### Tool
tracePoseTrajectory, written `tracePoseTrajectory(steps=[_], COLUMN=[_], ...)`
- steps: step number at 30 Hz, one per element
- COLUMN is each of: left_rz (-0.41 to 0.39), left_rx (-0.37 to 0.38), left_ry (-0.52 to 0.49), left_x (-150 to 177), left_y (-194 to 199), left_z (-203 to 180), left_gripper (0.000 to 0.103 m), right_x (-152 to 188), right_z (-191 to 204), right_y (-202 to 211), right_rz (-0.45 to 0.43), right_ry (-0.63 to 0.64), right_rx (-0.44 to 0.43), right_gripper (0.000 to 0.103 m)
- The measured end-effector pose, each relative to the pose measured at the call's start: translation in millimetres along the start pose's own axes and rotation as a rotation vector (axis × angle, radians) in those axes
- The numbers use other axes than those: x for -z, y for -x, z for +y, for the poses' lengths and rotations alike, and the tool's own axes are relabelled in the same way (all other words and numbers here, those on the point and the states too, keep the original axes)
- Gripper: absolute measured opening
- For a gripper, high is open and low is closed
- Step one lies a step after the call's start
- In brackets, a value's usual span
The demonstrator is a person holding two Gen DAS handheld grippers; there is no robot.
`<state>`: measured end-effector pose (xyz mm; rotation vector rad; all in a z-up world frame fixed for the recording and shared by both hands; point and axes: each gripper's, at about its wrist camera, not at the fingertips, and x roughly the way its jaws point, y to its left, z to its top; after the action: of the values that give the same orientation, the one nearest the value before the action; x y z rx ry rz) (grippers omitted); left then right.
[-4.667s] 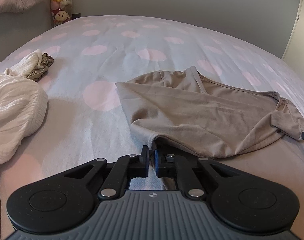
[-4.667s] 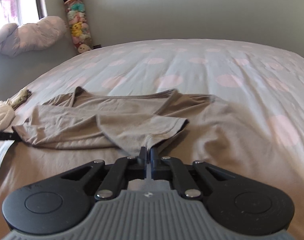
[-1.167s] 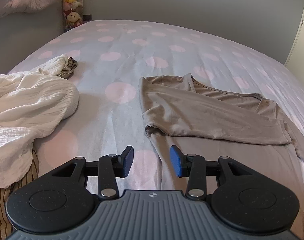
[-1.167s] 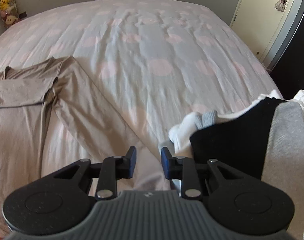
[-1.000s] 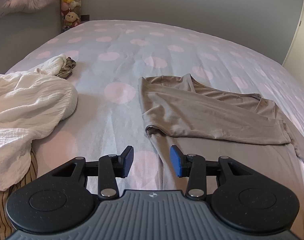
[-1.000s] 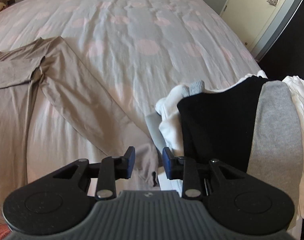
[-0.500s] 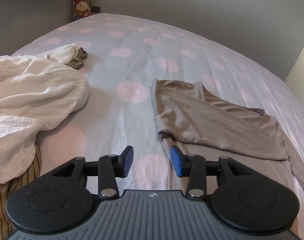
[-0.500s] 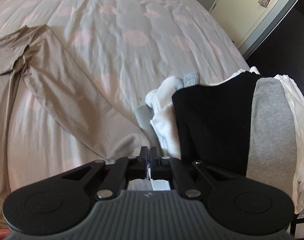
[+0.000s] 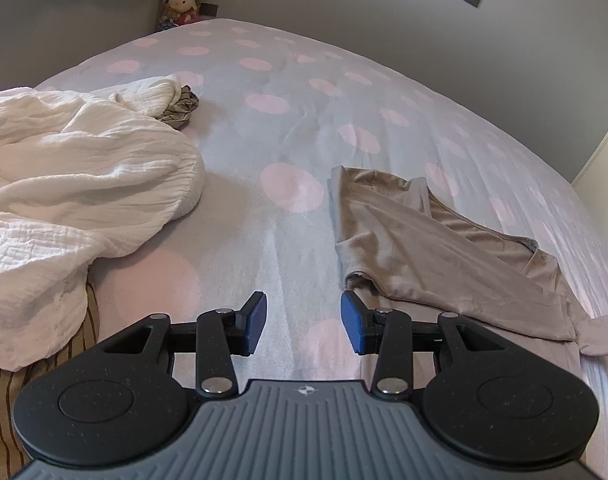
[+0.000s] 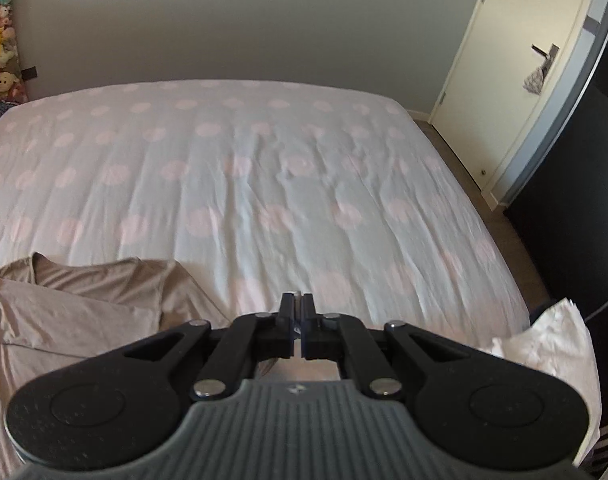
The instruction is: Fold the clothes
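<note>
A tan long-sleeved top [image 9: 416, 248] lies partly folded on the bed, one sleeve laid across its body. My left gripper [image 9: 302, 322] is open and empty, hovering above the sheet just left of the top's near folded edge. My right gripper [image 10: 297, 312] is shut, raised above the bed; the tan top [image 10: 83, 304] lies to its lower left, and its sleeve runs under the gripper out of sight. Whether the shut fingers hold the sleeve end is hidden.
A crumpled white garment [image 9: 75, 184] lies on the left over a striped cloth [image 9: 7, 400]. A small olive cloth [image 9: 181, 110] sits behind it. The polka-dot bedsheet [image 10: 283, 184] spreads ahead. White clothes [image 10: 552, 344] sit at the bed's right edge, near a door [image 10: 516, 92].
My right gripper closed beside the pile of clothes at the sleeve's end, then rose and tilted up towards the far wall. My left gripper stayed open and shifted slightly left.
</note>
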<state>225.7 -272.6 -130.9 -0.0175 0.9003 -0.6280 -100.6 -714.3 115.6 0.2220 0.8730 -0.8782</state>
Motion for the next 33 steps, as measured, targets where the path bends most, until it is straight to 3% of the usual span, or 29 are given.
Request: tracePoseTrajectory(steps=[7, 13, 22, 33], left_rz=[0.026, 0.042, 0.050, 0.066], left_rx=[-0.013, -0.027, -0.013, 0.003], left_ry=[-0.048, -0.116, -0.108, -0.105], left_x=[1, 5, 2, 1], left_y=[-7, -12, -21, -39], left_z=[-2, -13, -13, -11], left_gripper=[0.039, 0.039, 0.039, 0.040], right_x=[-52, -58, -37, 1], right_z=[113, 206, 326, 400], right_y=[25, 9, -51, -162], right_rz=[-0.062, -0.039, 0.050, 0.219], right_ry=[0.137, 0.237, 0.448, 0.452], right_rx=[-0.121, -0.247, -0.364, -0.445], right_gripper=[0.003, 0.003, 0.003, 0.003])
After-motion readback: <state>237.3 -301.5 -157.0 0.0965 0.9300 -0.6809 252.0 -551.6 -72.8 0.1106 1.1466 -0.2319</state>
